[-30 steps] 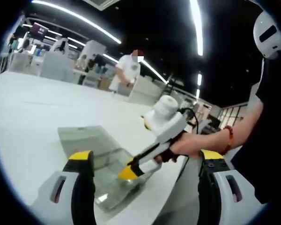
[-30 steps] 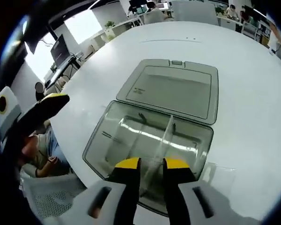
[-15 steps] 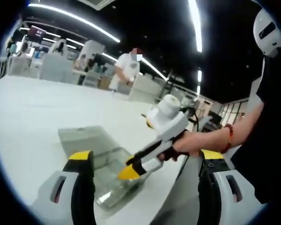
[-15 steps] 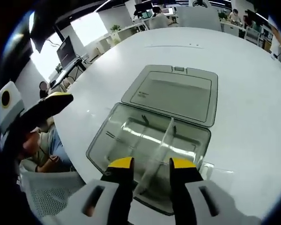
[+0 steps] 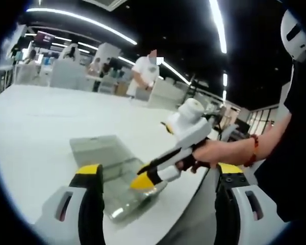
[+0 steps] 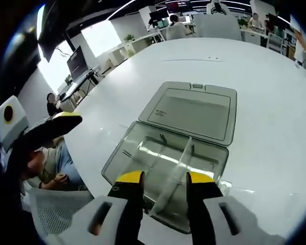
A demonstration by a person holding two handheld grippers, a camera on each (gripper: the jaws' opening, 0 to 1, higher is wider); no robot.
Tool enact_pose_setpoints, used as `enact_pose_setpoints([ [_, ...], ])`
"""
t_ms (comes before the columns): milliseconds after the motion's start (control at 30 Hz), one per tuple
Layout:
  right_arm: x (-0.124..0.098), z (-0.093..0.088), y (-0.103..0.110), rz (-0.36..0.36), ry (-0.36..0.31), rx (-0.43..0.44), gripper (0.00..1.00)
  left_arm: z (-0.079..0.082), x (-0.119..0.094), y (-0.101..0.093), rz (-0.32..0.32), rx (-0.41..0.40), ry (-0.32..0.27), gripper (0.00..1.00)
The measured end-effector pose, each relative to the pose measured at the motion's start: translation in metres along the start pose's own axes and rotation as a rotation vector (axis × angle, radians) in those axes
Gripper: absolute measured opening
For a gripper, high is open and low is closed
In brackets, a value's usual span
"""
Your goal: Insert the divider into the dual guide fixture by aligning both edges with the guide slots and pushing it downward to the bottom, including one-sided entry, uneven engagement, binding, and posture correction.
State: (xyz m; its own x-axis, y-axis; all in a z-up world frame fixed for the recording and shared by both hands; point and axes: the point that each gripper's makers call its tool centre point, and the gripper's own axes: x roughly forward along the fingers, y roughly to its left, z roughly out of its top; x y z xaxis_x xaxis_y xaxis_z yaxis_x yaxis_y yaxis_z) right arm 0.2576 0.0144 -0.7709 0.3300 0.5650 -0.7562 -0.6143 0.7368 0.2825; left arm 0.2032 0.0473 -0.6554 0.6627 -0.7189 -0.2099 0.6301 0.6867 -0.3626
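Right tongs (image 6: 164,177) hover parted astride the divider (image 6: 175,168); left tongs (image 5: 158,169) gape wide, held level.

Bright ceiling strip lights (image 5: 81,23), table (image 6: 275,117) glare, fisheye-warped soft edges.

- The left claw (image 5: 158,191) stands with its yellow-tipped jaws wide apart, nothing between them.
- On the white counter (image 5: 35,122) lies a clear box (image 5: 123,191), its lid (image 5: 99,148) folded open flat behind it.
- The right claw (image 5: 143,179), held in a person's hand (image 5: 199,155), hovers over the box.
- A person (image 5: 147,76) stands far behind.
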Motion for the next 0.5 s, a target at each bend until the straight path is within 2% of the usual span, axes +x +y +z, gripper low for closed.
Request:
enact_pose_setpoints([
  [167, -0.003, 0.004, 0.001, 0.01, -0.024, 0.011, 0.3, 0.0, -0.005, 0.001, 0.038, 0.005, 0.001, 0.89],
  [500, -0.01, 0.014, 0.009, 0.032, -0.057, -0.035, 0.3, -0.001, -0.015, 0.008, 0.117, -0.008, -0.007, 0.89],
])
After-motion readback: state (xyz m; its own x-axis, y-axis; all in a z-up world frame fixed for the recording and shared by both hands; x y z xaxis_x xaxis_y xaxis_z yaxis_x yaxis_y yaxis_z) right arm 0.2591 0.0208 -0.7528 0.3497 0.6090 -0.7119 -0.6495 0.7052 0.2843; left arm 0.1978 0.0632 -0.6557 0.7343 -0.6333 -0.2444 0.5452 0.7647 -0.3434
